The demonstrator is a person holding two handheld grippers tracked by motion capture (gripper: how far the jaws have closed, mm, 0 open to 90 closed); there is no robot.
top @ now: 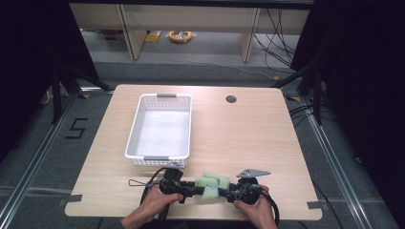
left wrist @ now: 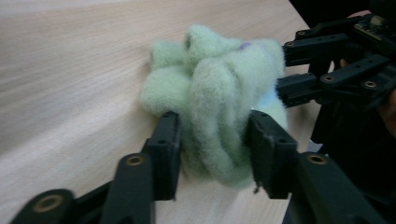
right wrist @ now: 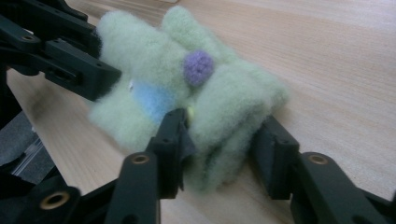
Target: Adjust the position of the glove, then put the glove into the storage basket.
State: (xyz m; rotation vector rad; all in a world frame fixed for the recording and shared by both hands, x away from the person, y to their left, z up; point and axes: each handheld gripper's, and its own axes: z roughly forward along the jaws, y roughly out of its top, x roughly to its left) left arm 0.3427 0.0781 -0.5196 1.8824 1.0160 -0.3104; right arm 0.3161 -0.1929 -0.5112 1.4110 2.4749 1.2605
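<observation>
- The fuzzy green cloth [top: 213,185] is pinched from both ends at the bottom centre of the high view, by the left gripper [top: 193,190] and the right gripper [top: 224,193].
- The basket [top: 162,162], above it, is seen empty.

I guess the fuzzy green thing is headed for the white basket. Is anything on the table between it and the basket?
Nothing visible. The green fleece item, pinched by the left gripper and the right gripper, sits near the table's front edge; only bare wood separates it from the white basket.
</observation>
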